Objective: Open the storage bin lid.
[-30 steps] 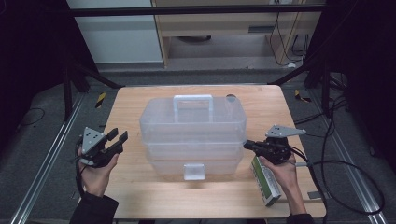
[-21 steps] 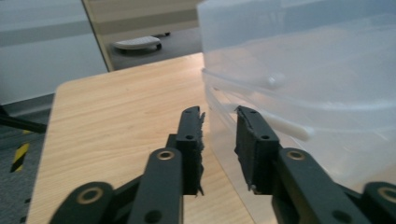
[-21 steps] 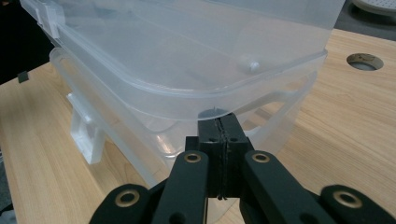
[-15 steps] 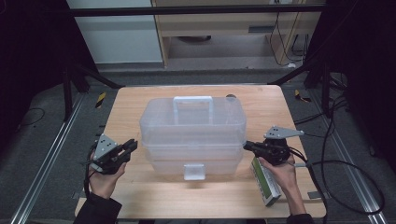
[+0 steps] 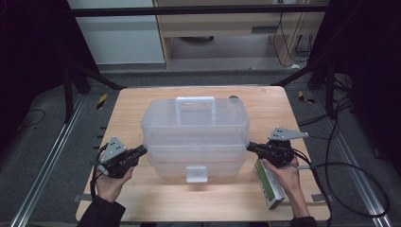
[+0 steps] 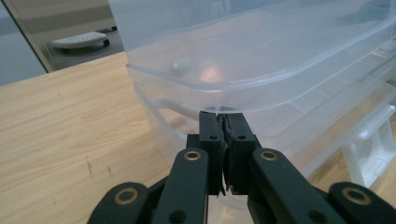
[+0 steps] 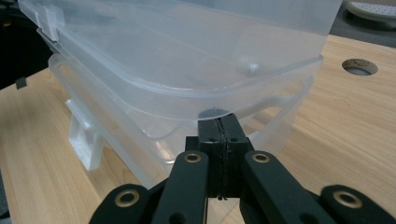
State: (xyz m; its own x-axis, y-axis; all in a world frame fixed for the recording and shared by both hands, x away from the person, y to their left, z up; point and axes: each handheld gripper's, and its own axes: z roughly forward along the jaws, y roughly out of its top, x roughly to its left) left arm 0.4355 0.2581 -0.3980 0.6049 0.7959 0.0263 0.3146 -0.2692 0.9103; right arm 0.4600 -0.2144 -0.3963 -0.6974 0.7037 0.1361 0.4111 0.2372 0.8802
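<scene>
- High view: table point(image 5: 142, 203) carries a clear box point(image 5: 196, 137) at its centre.
- Green carton point(image 5: 269, 182) lies under the right hand.
- Left gripper point(image 5: 141, 152) and right gripper point(image 5: 250, 146), jaws clenched empty, tips under the lid's rim at opposite ends.

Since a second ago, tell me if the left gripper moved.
Yes. The left gripper moved right toward the box; its shut tips now sit at the box's left edge.

The storage box point(image 5: 196, 137) was see-through frosted plastic with a whitish latch. The desk point(image 5: 127, 109) was light wood grain. Both tools were black with grey plates, and the carton point(image 5: 268, 182) at lower right was green and white.
</scene>
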